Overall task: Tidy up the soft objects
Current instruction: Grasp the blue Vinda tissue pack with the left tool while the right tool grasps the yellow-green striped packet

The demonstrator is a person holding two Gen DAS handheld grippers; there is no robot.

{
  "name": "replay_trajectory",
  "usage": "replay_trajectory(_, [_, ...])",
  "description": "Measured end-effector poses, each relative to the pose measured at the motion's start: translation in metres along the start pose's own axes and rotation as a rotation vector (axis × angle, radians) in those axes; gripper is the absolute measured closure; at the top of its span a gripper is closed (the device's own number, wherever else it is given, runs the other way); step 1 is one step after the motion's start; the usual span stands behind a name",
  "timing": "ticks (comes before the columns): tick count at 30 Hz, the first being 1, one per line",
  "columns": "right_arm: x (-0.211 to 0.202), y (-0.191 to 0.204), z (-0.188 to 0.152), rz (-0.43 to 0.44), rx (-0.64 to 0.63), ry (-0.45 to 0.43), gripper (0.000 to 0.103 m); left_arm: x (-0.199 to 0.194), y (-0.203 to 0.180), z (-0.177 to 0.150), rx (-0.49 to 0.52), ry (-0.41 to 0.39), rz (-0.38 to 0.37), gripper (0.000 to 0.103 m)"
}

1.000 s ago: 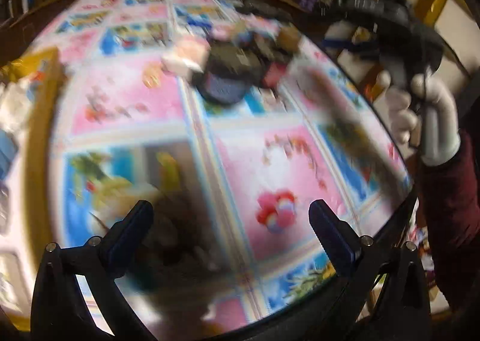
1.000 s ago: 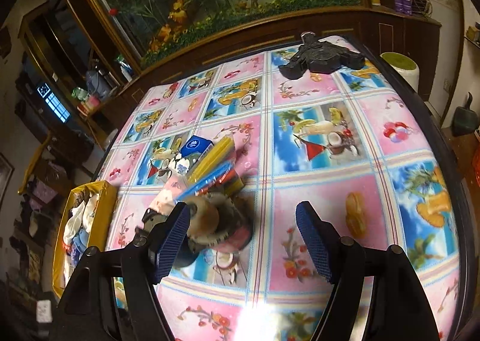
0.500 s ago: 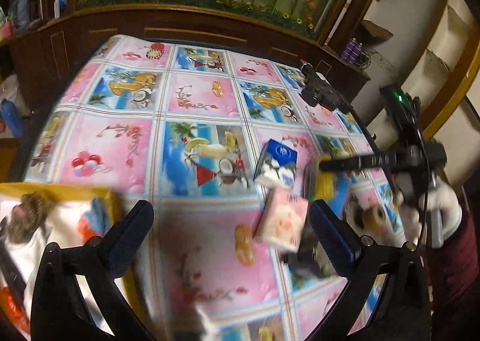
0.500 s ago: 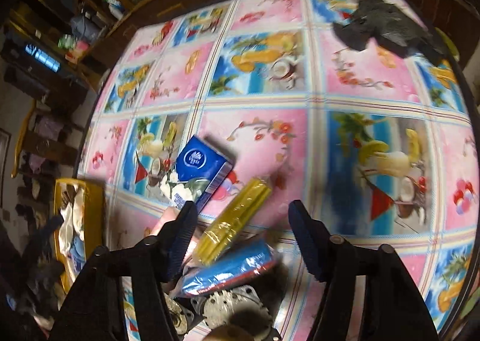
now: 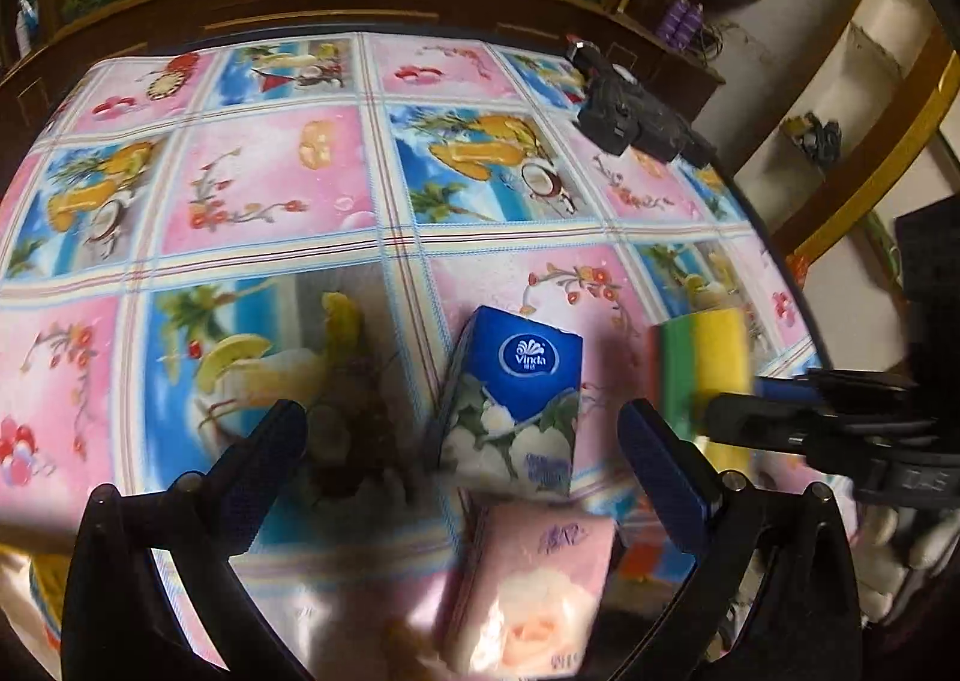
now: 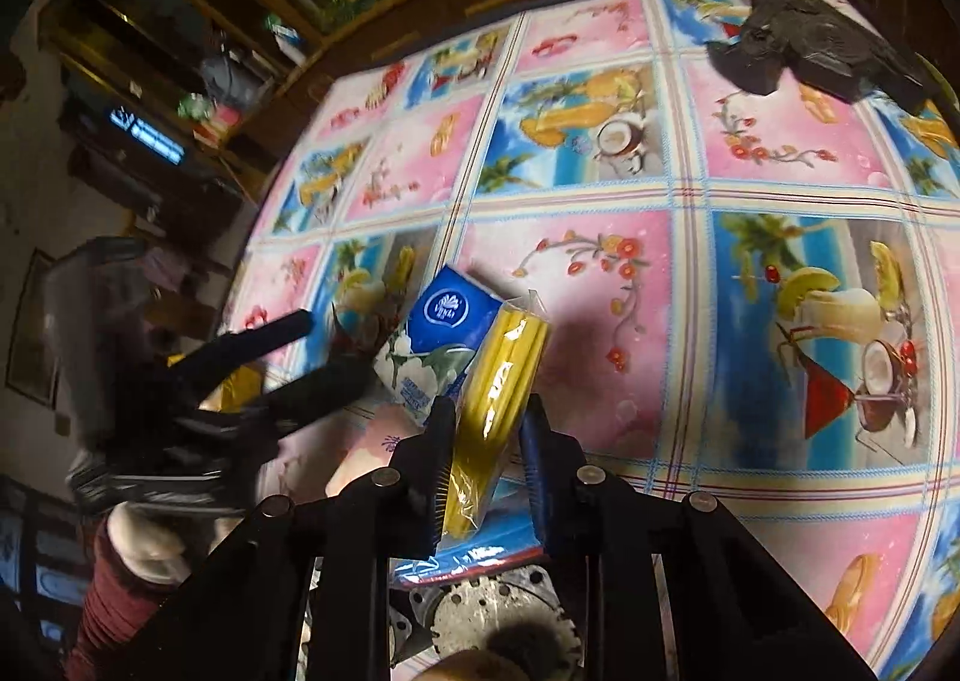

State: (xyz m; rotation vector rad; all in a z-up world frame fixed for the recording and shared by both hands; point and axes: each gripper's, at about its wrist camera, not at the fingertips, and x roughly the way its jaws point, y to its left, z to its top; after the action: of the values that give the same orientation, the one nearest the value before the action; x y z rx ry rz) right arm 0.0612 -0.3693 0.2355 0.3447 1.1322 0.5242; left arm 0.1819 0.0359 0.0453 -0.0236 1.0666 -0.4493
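Table under a glossy oilcloth [image 6: 690, 321] of pink and blue fruit-and-flower squares, dark wood cabinet behind. Right gripper [image 6: 486, 441]: jaws closing on a yellow sponge pack [image 6: 498, 381] standing between them. Left gripper [image 5: 462, 453]: jaws spread wide, empty, over a blue Vinda tissue pack [image 5: 516, 399]; pink tissue pack [image 5: 534, 591] just nearer. Black device [image 6: 810, 51] at the far edge; broad bare cloth between.
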Motion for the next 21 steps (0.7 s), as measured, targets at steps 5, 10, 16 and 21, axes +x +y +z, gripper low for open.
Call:
replay_trajectory(5, [-0.016,-0.015,-0.014,0.048,0.023,-0.096,0.082,0.027,-0.011,0.005,0.051,0.043,0.023,0.0])
replay_trajectory(10, [-0.024,-0.031,-0.021,0.082,0.055,-0.132,0.082,0.042,-0.026,0.004,0.147,0.066,0.104,0.005])
replay_trajectory(16, [-0.024,-0.035,-0.022,0.074,0.064,-0.15,0.082,0.026,-0.028,0.007,0.162,0.017,0.108,0.052])
replay_trajectory(21, [-0.04,-0.022,-0.023,0.065,0.063,-0.181,0.082,-0.01,-0.017,0.003,0.12,-0.055,0.095,0.053])
